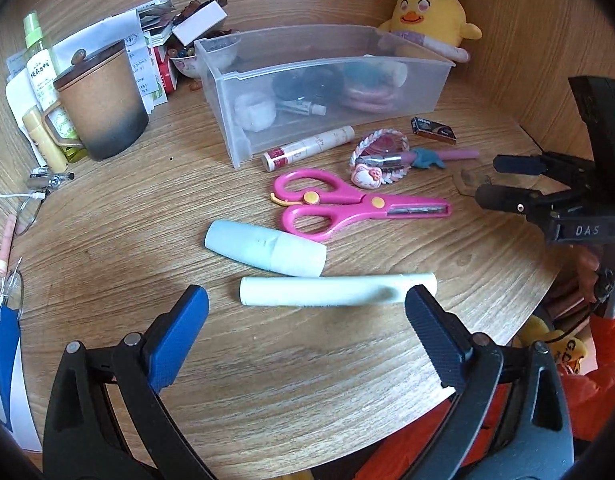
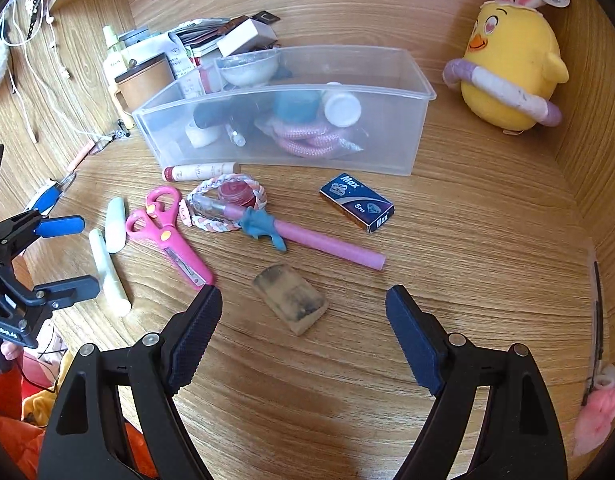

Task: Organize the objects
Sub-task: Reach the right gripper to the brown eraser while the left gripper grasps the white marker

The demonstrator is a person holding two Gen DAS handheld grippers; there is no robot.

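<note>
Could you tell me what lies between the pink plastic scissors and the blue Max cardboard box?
In the right wrist view, a pink pen with a blue rubber figure lies between the scissors and the Max box, over a braided band.

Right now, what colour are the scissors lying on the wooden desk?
Pink plastic scissors, yellow pivot button; clearest in the left wrist view.

The desk [image 2: 447, 240] is wood-grain laminate, smooth with a dull sheen. On it the storage bin [image 2: 291, 148] is frosted, translucent plastic. In front of the bin lie glossy pink plastic scissors [image 2: 167, 232] with metal blades and a grimy, matt eraser [image 2: 291, 300]. Right of the bin sits a fuzzy cloth chick [image 2: 511, 76].
</note>
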